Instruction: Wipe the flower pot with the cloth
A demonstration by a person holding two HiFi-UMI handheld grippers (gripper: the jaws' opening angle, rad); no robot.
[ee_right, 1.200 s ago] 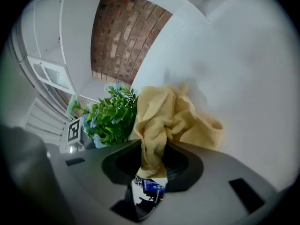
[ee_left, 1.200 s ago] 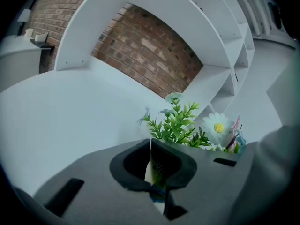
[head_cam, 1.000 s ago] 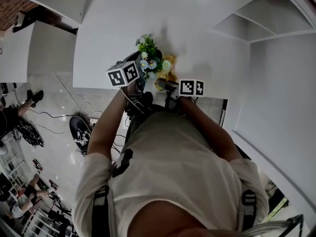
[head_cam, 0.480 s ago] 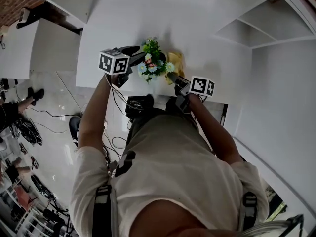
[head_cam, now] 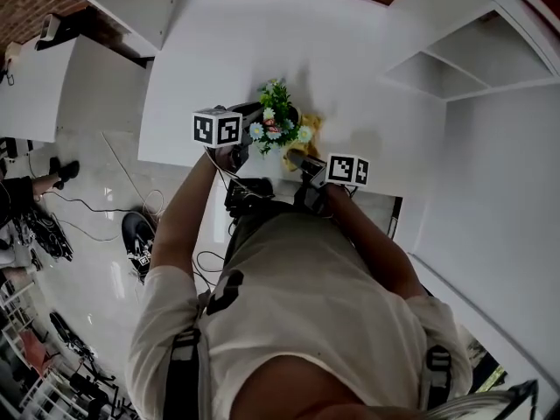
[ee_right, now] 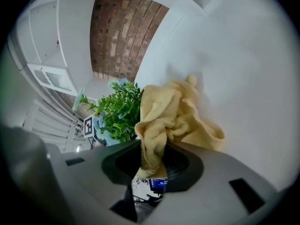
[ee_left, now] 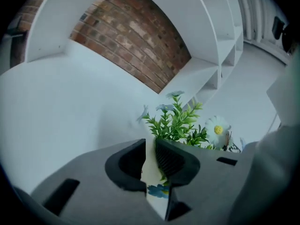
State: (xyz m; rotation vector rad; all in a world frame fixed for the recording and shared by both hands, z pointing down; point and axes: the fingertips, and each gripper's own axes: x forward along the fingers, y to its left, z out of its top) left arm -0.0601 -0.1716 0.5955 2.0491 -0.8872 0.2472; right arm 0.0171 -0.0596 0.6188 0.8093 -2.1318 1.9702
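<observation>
A white flower pot with a blue print, full of green leaves and small flowers [head_cam: 277,122], stands near the front edge of the white table [head_cam: 219,51]. My left gripper [head_cam: 248,138] is at the pot's left side. In the left gripper view its jaws [ee_left: 151,146] are closing, and the pot's rim [ee_left: 153,175] fills the gap between the pads. My right gripper [head_cam: 296,157] is at the pot's right and is shut on a crumpled yellow cloth [ee_right: 173,116]. The cloth [head_cam: 308,135] hangs beside the leaves [ee_right: 117,114].
White shelving [head_cam: 437,59] stands to the right of the table, with a brick wall [ee_left: 136,36] behind. The table's front edge [head_cam: 175,160] runs just below the pot. Beyond it on the left is floor with cables and gear [head_cam: 140,234].
The left gripper swung out to the pot's left with wider jaws, then came back and closed on the rim. The right gripper kept the cloth and stayed beside the pot.
</observation>
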